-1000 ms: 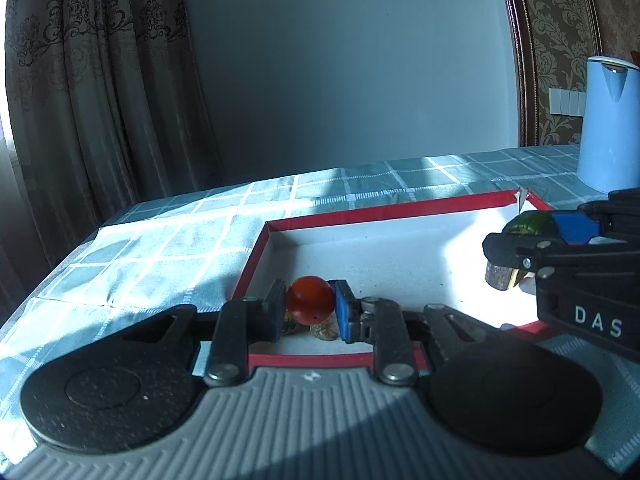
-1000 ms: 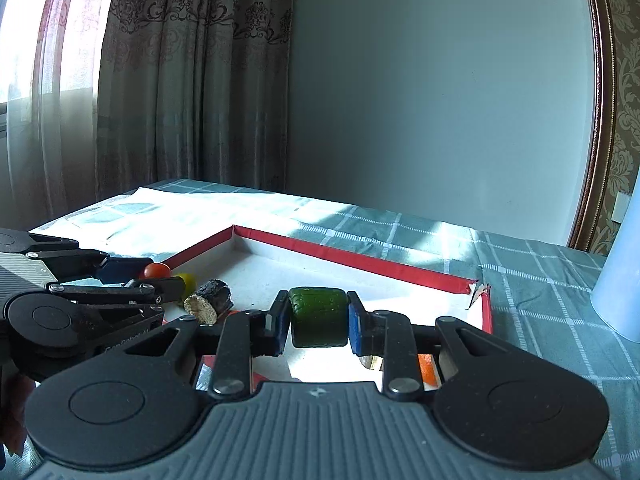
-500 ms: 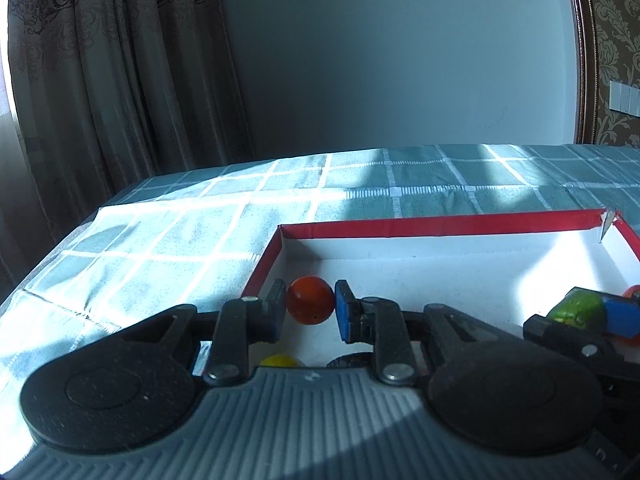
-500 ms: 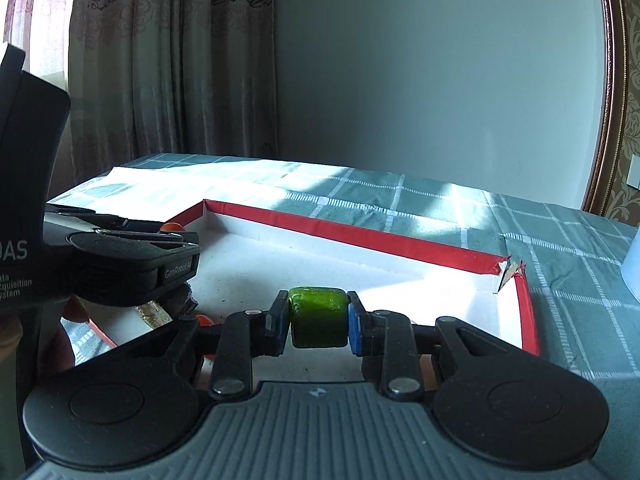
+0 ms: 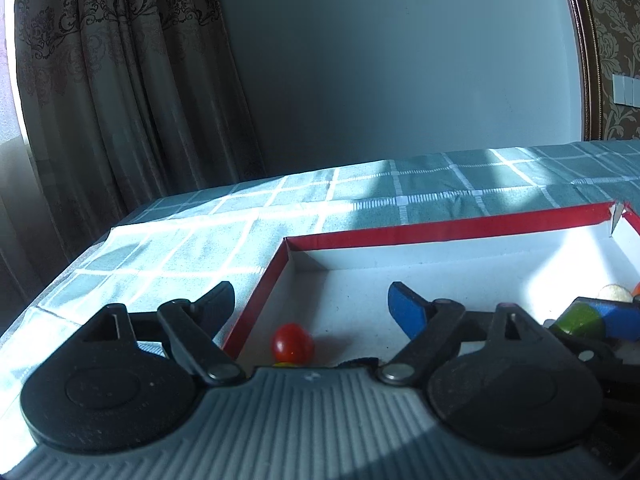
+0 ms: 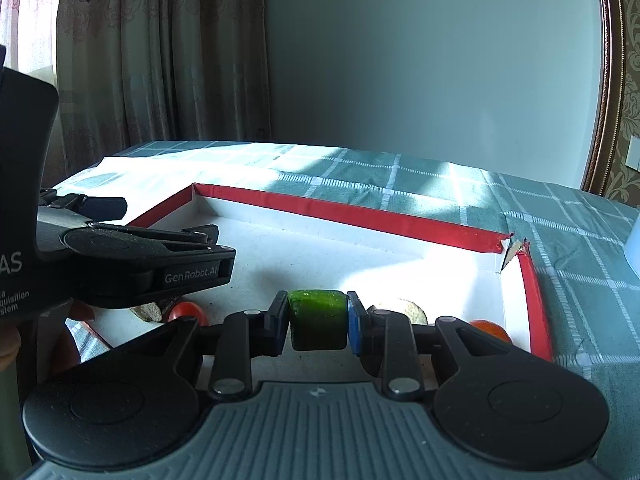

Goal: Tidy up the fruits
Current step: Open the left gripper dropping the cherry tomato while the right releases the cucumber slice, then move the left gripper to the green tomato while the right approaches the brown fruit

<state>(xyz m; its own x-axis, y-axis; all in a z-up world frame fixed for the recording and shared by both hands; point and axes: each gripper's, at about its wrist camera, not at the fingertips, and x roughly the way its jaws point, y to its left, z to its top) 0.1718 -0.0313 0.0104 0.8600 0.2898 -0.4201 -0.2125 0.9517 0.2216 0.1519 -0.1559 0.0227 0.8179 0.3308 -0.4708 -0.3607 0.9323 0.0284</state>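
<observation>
A shallow white box with a red rim lies on the checked tablecloth; it also shows in the right wrist view. My left gripper is open above the box's near left corner. A small red tomato lies on the box floor below and between its fingers; it also shows in the right wrist view. My right gripper is shut on a green fruit chunk and holds it over the box's near side. The chunk also shows in the left wrist view.
In the box lie a pale round slice, an orange-red fruit at the right and a brownish piece under the left gripper. A light blue kettle stands at the right edge. Curtains hang behind the table.
My left gripper has opened and let the red tomato go; it now lies on the box floor. My right gripper still holds the green chunk, a little further over the box.
</observation>
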